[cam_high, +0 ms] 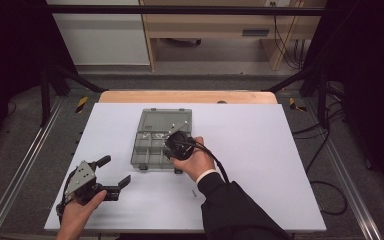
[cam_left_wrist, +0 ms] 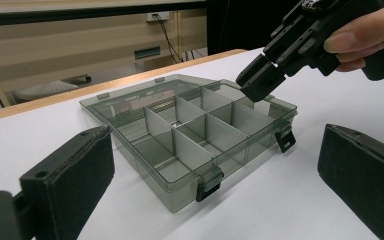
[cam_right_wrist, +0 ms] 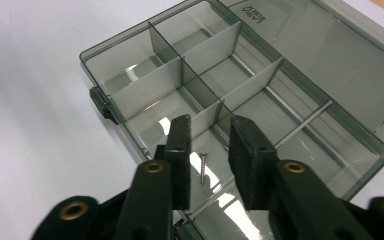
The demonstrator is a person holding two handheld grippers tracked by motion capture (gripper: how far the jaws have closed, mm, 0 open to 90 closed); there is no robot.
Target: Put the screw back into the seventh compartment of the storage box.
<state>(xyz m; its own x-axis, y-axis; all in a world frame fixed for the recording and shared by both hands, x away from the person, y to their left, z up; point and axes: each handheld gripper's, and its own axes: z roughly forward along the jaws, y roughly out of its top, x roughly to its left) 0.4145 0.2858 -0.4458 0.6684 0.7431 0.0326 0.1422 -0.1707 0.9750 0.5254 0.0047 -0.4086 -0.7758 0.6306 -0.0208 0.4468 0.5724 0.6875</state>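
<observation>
Right claw (cam_right_wrist: 207, 150), jaws parted and grasping nothing, poised over the open box (cam_right_wrist: 130, 55). The screw (cam_right_wrist: 203, 167) lies directly between its jaws in a near compartment, long axis parallel to them. Left claw (cam_high: 111, 172), released, rests well apart on the counter (cam_high: 260, 150).

A smoky, see-through compartment box (cam_right_wrist: 240, 85) lay open and flat on the desk (cam_high: 260, 150), its lid folded back, thin dividers standing upright. A small screw (cam_right_wrist: 203, 167) lay in one near-edge compartment.
</observation>
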